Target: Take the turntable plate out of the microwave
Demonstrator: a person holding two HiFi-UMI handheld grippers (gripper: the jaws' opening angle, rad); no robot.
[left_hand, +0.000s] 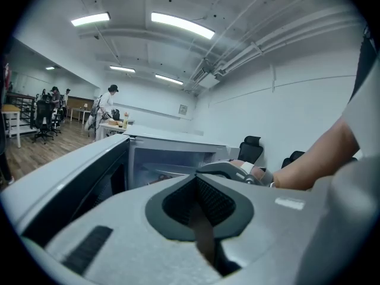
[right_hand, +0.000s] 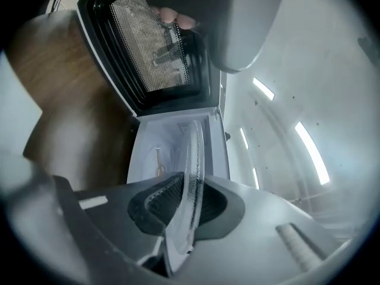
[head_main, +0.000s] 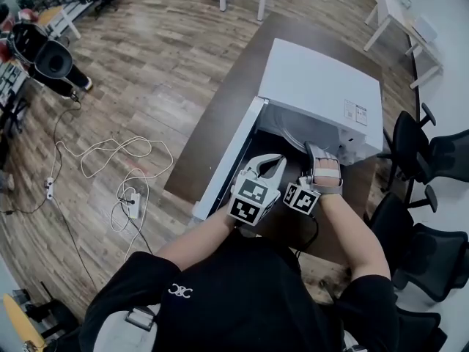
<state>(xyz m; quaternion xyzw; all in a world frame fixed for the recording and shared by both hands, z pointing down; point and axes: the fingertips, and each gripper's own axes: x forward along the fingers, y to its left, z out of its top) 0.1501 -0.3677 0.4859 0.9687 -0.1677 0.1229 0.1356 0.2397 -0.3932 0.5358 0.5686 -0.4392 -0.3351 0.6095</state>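
Note:
The white microwave stands on a brown table with its door swung open to the left. My right gripper reaches into the cavity mouth. In the right gripper view it is shut on the rim of the clear glass turntable plate, which shows edge-on between the pads, partly out of the cavity. A grey arc of the plate shows in the head view. My left gripper hovers in front of the opening beside the door, shut and holding nothing.
The mesh-windowed door stands close on the left of the plate. The brown table edge runs along the door side. Black office chairs crowd the right. Cables and a power strip lie on the wooden floor at the left.

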